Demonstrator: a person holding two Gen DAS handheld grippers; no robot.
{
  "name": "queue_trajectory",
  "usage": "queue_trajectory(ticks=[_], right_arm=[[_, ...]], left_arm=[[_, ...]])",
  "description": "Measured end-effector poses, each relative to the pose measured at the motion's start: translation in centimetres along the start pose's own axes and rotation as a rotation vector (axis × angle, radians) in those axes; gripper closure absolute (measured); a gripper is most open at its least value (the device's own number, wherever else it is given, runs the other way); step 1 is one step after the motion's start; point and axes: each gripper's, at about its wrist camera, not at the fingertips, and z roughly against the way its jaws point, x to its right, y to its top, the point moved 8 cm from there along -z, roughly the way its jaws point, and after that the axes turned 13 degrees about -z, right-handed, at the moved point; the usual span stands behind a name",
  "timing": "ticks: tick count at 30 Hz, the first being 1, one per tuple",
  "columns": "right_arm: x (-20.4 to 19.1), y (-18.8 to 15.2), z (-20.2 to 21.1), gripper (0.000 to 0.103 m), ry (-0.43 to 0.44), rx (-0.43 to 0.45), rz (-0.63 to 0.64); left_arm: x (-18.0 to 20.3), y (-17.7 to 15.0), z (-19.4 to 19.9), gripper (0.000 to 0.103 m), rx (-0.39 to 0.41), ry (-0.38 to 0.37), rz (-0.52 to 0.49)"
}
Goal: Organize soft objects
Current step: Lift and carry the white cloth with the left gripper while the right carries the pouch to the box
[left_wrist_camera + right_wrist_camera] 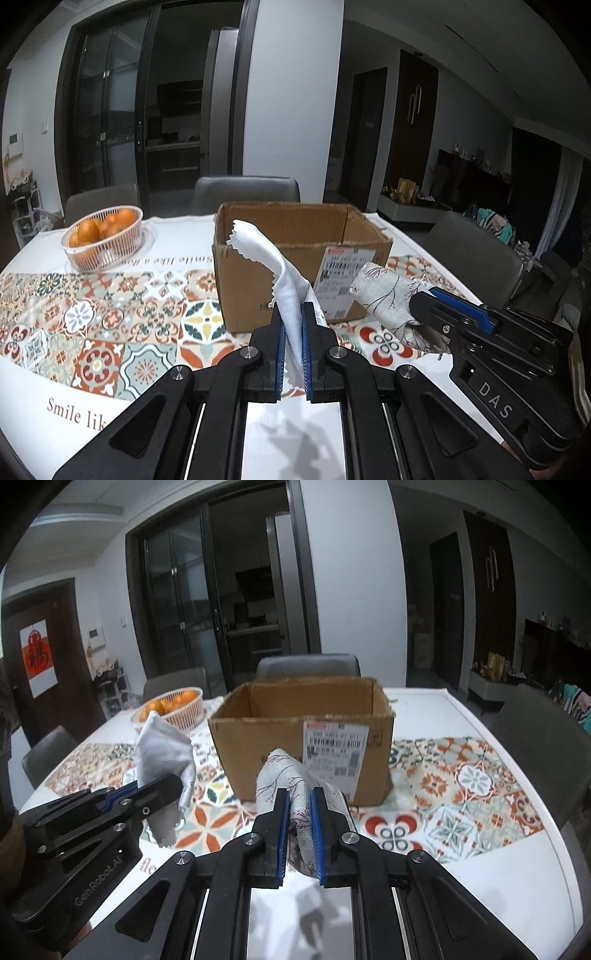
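Observation:
My left gripper [293,314] is shut on a white cloth [275,264] with zigzag edges, held above the table in front of an open cardboard box [295,254]. My right gripper [298,799] is shut on a beige cloth with a branch print [286,775], also in front of the box [306,731]. In the left wrist view the right gripper [421,301] and printed cloth [388,295] are to the right. In the right wrist view the left gripper [173,779] and white cloth [162,749] are to the left. The box inside looks empty.
A white basket of oranges [105,236] stands at the back left of the table, also in the right wrist view [173,707]. A patterned tablecloth [110,306] covers the table. Grey chairs [245,192] stand behind and at the right side [543,746].

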Motion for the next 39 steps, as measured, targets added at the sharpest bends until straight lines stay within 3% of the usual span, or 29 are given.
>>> queue_trajectory(ticks=[20, 39], right_arm=[[-1.2, 5.5, 1.1, 0.090, 0.015, 0.132, -0.002], [-1.3, 9.6, -1.3, 0.090, 0.030, 0.184, 0.012]], left_arm=[[-1.9, 4.7, -0.5, 0.093, 0.078, 0.019, -0.022], [-3.4, 8.5, -3.5, 0.093, 0.120, 0.029, -0.039]])
